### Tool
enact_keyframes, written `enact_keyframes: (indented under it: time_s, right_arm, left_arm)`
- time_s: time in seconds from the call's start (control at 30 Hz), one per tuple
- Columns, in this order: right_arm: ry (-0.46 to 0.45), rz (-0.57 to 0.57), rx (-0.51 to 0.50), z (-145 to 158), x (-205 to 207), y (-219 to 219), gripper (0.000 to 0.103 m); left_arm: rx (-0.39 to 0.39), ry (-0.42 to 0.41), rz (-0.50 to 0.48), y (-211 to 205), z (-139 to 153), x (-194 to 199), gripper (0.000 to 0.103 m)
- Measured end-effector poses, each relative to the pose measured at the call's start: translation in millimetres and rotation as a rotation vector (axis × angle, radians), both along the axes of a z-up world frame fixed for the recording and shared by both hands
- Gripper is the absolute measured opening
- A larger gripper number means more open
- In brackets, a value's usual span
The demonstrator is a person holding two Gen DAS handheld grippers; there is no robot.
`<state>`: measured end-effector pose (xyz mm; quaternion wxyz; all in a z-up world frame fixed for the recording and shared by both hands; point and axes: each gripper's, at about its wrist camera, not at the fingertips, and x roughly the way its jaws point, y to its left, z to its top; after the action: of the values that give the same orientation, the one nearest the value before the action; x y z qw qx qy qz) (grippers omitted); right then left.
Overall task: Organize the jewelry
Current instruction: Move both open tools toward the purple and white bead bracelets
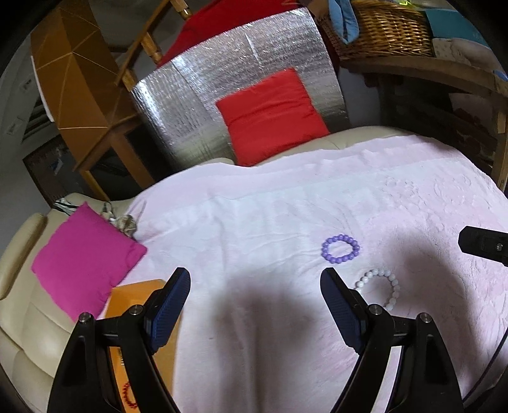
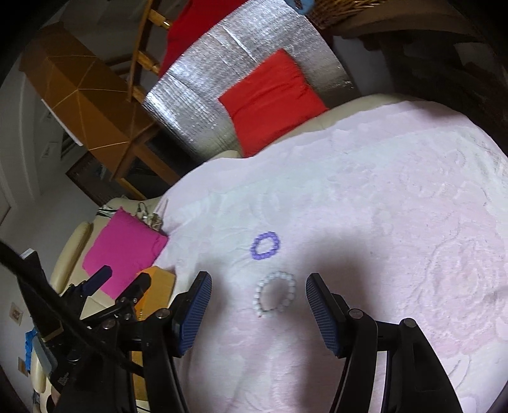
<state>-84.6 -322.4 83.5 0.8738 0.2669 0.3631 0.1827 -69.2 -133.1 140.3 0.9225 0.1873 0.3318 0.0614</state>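
**Both tongs apart over pink towel, nothing gripped**

Left gripper [image 1: 255, 282]: ribbed blue pads wide apart, empty. Right gripper [image 2: 258, 290]: jaws apart, white bead bracelet [image 2: 275, 294] lying between the tips, untouched. Purple bead bracelet [image 2: 266, 245] at 12 o'clock from it, close by. Both flat on embossed pale-pink towel [image 1: 285, 203] over cream sofa [image 1: 22, 321]. Orange box [image 1: 133, 298] at 8 o'clock holds red beads [image 1: 129, 395]. Magenta cushion [image 1: 85, 257] at 9, red cushion [image 1: 270, 114] against quilted foil panel [image 1: 197, 104] at 12, wicker basket [image 1: 387, 28] at 1.

Cream leather sofa [image 1: 19, 321] under my work area, draped with pale pink towel [image 1: 285, 203]. Magenta cushion [image 1: 85, 257] on seat, red cushion [image 1: 273, 114] against silver foil panel [image 1: 190, 95]. Wicker basket [image 1: 384, 28] on wooden shelf, upper right.
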Motion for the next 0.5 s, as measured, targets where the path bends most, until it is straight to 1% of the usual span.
enact_keyframes:
  time_s: [0.13, 0.27, 0.5]
  right_arm:
    - [0.018, 0.0, -0.019, -5.1, 5.7, 2.3, 0.066]
    - [0.029, 0.013, -0.061, -10.8, 14.0, 12.2, 0.066]
    - [0.065, 0.061, -0.12, -25.5, 31.0, 35.3, 0.066]
  left_arm:
    - [-0.017, 0.022, -0.005, -2.1, -14.3, 12.3, 0.084]
    - [-0.031, 0.037, 0.0, 1.5, -24.1, 23.4, 0.084]
    - [-0.058, 0.07, 0.029, 19.3, -43.2, 40.3, 0.084]
